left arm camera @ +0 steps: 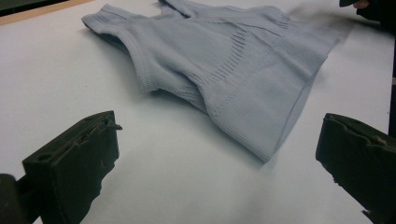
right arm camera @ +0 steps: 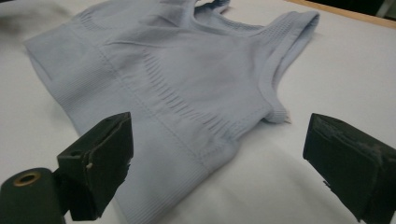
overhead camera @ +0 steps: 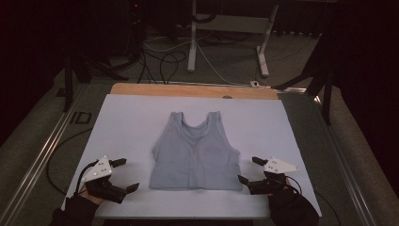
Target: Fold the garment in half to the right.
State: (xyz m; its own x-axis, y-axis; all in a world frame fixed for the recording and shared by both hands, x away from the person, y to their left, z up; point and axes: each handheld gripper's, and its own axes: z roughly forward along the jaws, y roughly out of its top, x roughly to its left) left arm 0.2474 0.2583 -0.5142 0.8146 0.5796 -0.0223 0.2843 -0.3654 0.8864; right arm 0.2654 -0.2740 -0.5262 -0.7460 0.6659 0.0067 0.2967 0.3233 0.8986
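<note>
Tank top [overhead camera: 195, 153] between open grippers

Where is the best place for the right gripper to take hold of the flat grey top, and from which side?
Probably the grey top at its lower right hem corner, approached from the right by the open right gripper: the fabric lies flat, and that corner edge is nearest.

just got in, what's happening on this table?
A person holds a hand-held gripper in each hand beside a light blue tank top that lies flat on a white sheet. The left hand-held gripper sits off the top's lower left corner, the right hand-held gripper off its lower right. Both have jaws open and touch nothing. The top looks unfolded, straps pointing away from the person.
</note>
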